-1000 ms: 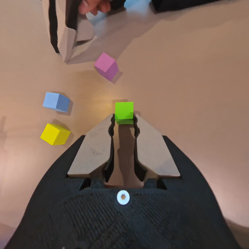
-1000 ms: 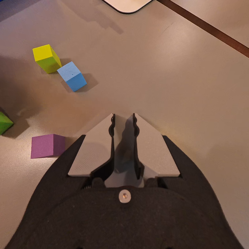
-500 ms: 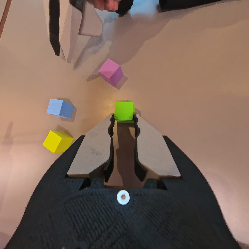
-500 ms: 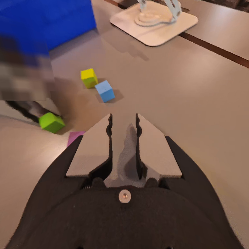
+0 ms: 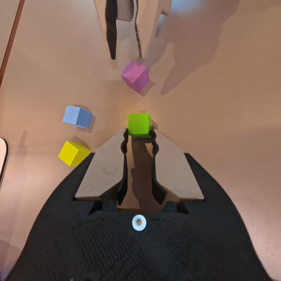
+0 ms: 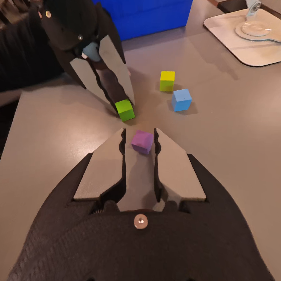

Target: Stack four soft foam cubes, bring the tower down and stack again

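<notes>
Our left gripper point(image 5: 139, 133) clamps the green cube point(image 5: 139, 124) at its fingertips. Our right gripper point(image 6: 139, 132) hangs spread wide, the purple cube point(image 6: 142, 141) between its jaws untouched. We see no writing.

You see four cubes that look soft and matt, like foam: the green cube point(image 5: 139, 124), the purple cube point(image 6: 142, 141), the blue cube point(image 6: 181, 99) and the yellow cube point(image 6: 167, 80). None of them shine. The table point(image 6: 228, 136) under them is smooth and a bit shiny where the light hits it. Your right gripper point(image 6: 139, 130) has flat, smooth grey fingers point(image 6: 171, 164) and a rough black plastic body with fine lines in it. A shiny metal screw point(image 6: 140, 223) sits in that body. The blue box point(image 6: 144, 16) looks like smooth plastic.
</notes>
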